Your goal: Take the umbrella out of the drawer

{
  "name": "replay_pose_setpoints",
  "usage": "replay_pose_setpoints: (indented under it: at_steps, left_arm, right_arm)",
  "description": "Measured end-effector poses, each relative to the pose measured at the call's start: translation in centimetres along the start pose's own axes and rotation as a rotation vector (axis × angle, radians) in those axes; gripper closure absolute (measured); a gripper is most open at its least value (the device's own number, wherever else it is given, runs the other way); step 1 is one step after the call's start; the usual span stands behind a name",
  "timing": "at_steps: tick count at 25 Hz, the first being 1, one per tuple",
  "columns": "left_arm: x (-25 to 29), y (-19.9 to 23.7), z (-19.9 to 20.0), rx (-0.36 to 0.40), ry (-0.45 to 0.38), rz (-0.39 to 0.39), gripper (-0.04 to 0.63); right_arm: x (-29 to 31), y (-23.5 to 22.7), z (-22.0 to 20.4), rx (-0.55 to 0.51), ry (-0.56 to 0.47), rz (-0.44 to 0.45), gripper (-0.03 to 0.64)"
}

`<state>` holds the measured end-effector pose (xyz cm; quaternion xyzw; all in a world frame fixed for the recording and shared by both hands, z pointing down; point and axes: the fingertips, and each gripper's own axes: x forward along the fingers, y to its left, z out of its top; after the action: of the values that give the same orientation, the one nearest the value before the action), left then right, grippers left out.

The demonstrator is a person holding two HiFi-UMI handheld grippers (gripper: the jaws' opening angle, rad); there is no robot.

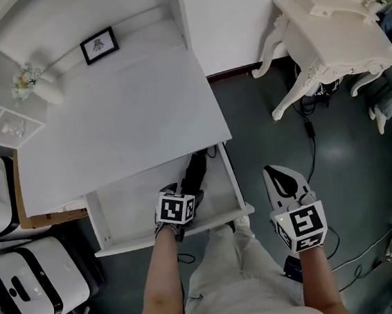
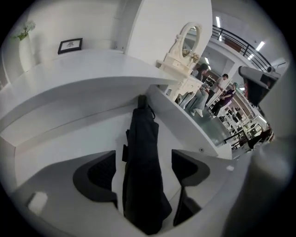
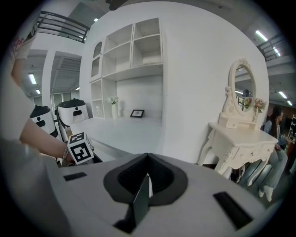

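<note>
A black folded umbrella [image 1: 195, 171] lies lengthwise in the open white drawer [image 1: 238, 186] under the desk top. My left gripper [image 1: 180, 193] reaches down into the drawer over the umbrella's near end. In the left gripper view the umbrella [image 2: 142, 157] runs up between the two dark pads [image 2: 102, 175], which stand wide on either side with gaps, so the left gripper [image 2: 144, 169] is open. My right gripper [image 1: 279, 177] hangs to the right of the drawer, above the dark floor. Its jaws meet at the tips; the right gripper [image 3: 147, 174] is shut with nothing in it.
The white desk top [image 1: 115, 119] carries a small framed picture [image 1: 98, 44] and a vase of flowers [image 1: 29, 82]. An ornate white dressing table [image 1: 337, 40] stands at the far right, cables [image 1: 310, 131] trail on the floor, and white machines [image 1: 30, 289] stand at left.
</note>
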<state>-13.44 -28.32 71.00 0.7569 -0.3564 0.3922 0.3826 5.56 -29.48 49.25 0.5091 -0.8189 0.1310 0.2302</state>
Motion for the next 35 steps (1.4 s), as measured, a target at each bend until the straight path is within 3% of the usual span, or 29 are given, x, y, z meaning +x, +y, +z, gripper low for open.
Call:
replay_pose_setpoints:
  at_steps: [5, 9, 13, 17, 25, 31, 35]
  left_arm:
    - [2.8, 0.8, -0.3, 0.013, 0.058, 0.005, 0.207]
    - [4.9, 0.6, -0.4, 0.071, 0.096, 0.023, 0.204]
    - [6.1, 1.1, -0.7, 0.103, 0.134, 0.119, 0.215]
    - [6.2, 1.4, -1.0, 0.126, 0.150, 0.187, 0.288]
    - [5.2, 1.0, -0.4, 0.118, 0.198, 0.138, 0.331]
    - [4.4, 0.1, -0.6, 0.143, 0.215, 0.071, 0.333]
    - [3.4, -0.4, -0.3, 0.202, 0.225, 0.064, 0.333]
  right_arm:
    - [0.6, 0.0, -1.3, 0.009, 0.033, 0.007, 0.611]
    - [1.0, 0.4, -2.1, 0.010, 0.053, 0.021, 0.611]
    - [1.2, 0.9, -2.5, 0.012, 0.062, 0.035, 0.611]
    - [1.4, 1.3, -2.8, 0.011, 0.065, 0.046, 0.611]
    - [1.7, 1.8, -2.7, 0.007, 0.058, 0.067, 0.611]
    - [1.5, 2.0, -1.7, -0.007, 0.036, 0.082, 0.611]
    - [1.2, 2.0, -1.3, -0.007, 0.018, 0.087, 0.611]
